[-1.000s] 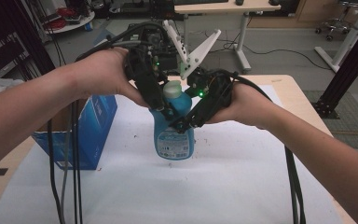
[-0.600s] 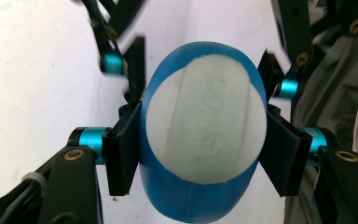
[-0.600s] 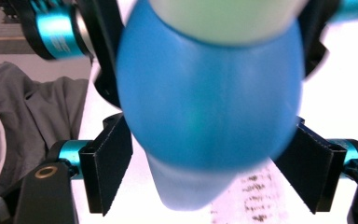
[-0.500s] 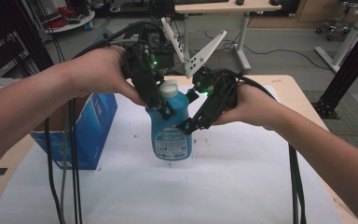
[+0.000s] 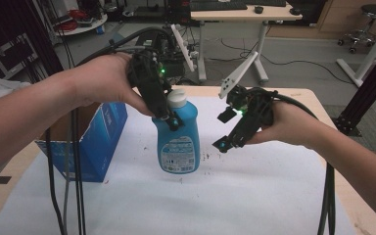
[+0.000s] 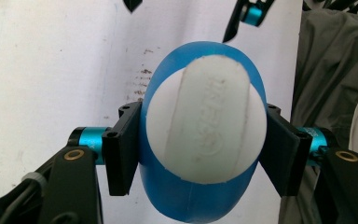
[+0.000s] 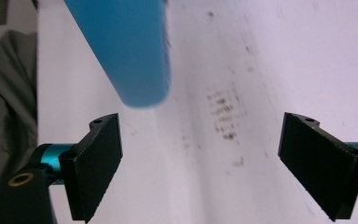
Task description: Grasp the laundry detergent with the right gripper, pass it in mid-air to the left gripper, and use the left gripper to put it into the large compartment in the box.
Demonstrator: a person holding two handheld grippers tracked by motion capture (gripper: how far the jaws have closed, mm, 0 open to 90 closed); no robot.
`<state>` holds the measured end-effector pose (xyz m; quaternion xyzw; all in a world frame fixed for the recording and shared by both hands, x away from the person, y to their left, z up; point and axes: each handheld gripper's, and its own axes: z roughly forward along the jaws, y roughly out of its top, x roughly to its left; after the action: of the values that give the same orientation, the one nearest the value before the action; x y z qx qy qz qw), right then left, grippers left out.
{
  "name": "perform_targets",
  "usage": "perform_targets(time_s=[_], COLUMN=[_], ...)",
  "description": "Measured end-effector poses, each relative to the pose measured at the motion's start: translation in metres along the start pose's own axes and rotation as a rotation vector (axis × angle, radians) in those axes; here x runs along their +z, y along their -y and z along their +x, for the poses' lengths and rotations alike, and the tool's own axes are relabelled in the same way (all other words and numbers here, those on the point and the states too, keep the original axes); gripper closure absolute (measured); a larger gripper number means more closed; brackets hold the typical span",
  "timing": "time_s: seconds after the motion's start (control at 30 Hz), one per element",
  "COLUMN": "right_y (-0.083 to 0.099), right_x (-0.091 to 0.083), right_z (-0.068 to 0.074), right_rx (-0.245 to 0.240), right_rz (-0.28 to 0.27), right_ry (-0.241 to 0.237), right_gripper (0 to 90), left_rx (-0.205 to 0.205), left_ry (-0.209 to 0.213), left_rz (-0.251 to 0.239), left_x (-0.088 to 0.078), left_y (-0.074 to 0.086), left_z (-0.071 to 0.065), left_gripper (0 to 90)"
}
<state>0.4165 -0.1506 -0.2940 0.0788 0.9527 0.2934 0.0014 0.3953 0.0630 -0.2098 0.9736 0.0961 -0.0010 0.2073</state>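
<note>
both black pads of the left gripper (image 6: 200, 154) clamp the shoulders of the blue plastic bottle with a white cap (image 5: 177, 137), steadying it upright on the white table sheet (image 5: 254, 196). beside the bottle, the right gripper (image 5: 223, 131) gapes wide, holding nothing, having just let go.

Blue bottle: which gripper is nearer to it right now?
Left. The left gripper is clamped on the blue bottle just under its white cap; the right gripper hangs open beside it, apart.

table (image 5: 318, 100) | white sheet (image 5: 254, 196) | blue box (image 5: 95, 147) at left edge
</note>
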Motion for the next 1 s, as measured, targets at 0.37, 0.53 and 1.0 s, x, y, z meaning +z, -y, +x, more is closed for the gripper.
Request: perform_targets(time_s=[0.37,0.53,1.0], right_y=[0.039,0.052,0.078], right_x=[-0.012,-0.022,-0.040], right_z=[-0.019,-0.027,-0.043], right_rx=[0.105,0.154,0.236], right_rz=[0.070,0.047,0.044], right_ry=[0.048,0.066,0.127], right_gripper=[13.3,13.3,13.3], left_rx=[-0.090,-0.140,-0.312], left_ry=[-0.049,-0.070,-0.201], left_rz=[-0.032,-0.055,-0.123], left_x=[-0.025,-0.040,-0.105], left_y=[0.013,0.022,0.056], left_z=[0.004,0.005,0.013], left_gripper=[37.0,37.0,37.1])
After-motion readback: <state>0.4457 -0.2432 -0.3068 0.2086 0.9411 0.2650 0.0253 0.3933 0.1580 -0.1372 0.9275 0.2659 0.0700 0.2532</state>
